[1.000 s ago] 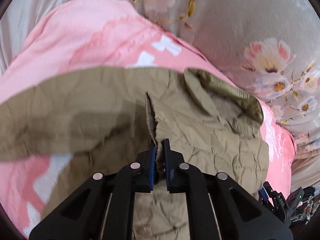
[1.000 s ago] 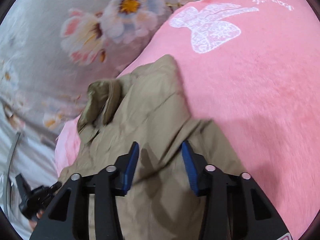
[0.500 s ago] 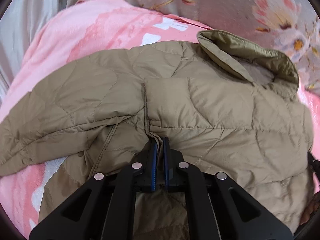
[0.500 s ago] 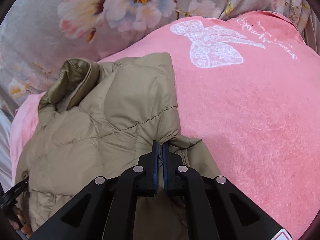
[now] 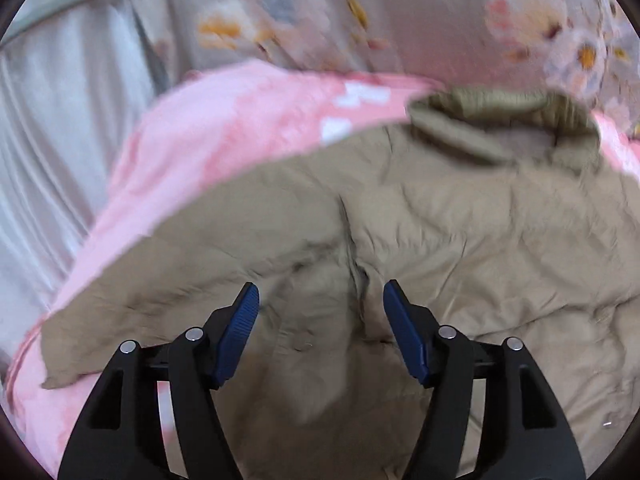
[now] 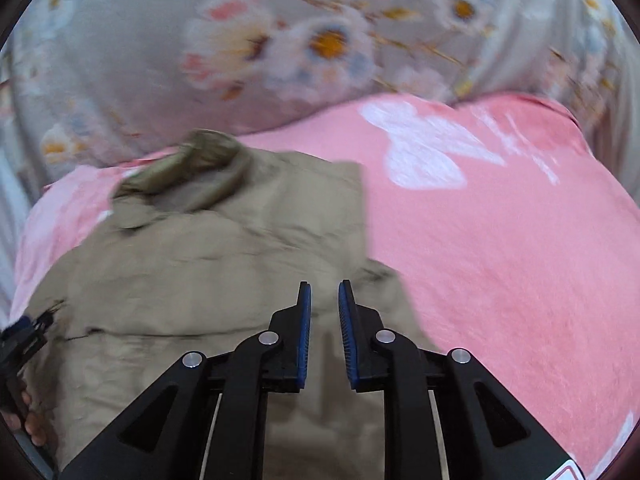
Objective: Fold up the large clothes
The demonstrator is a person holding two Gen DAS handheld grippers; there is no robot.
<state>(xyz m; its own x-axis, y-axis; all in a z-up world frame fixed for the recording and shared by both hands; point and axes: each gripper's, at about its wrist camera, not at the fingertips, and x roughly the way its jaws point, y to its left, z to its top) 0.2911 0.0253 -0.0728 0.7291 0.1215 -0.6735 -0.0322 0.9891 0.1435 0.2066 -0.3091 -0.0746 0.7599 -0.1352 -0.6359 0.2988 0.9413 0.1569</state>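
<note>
**Both grippers empty over the jacket**

Fingers on our left gripper [image 5: 320, 300] stand wide apart, their ribbed blue pads [image 5: 239, 334] spread over the jacket [image 5: 460, 248] with nothing between them. On our right gripper [image 6: 324, 292] the pads [image 6: 305, 332] sit close together with only a narrow gap, and we see no cloth pinched there either; the jacket [image 6: 208, 264] shows through the slot.

We take the jacket as our landmark. It is a tan, quilted, puffy garment, its surface crumpled into soft stitched panels, lying spread on a pink fleece blanket [image 6: 500, 248]. Its collar [image 5: 504, 114] stands up as a thick rolled ridge at the jacket's far edge. One sleeve [image 5: 132, 312] runs out flat toward the left gripper's side and ends on the blanket. Beyond the jacket's right edge the blanket bears a white butterfly-shaped print [image 6: 428, 152]. Past the collar lies a grey sheet [image 6: 140, 60] printed with pale flowers. Off the jacket's left side hangs a white pleated curtain [image 5: 52, 148]. Both views are blurred, so finer stitching is lost to us.
</note>
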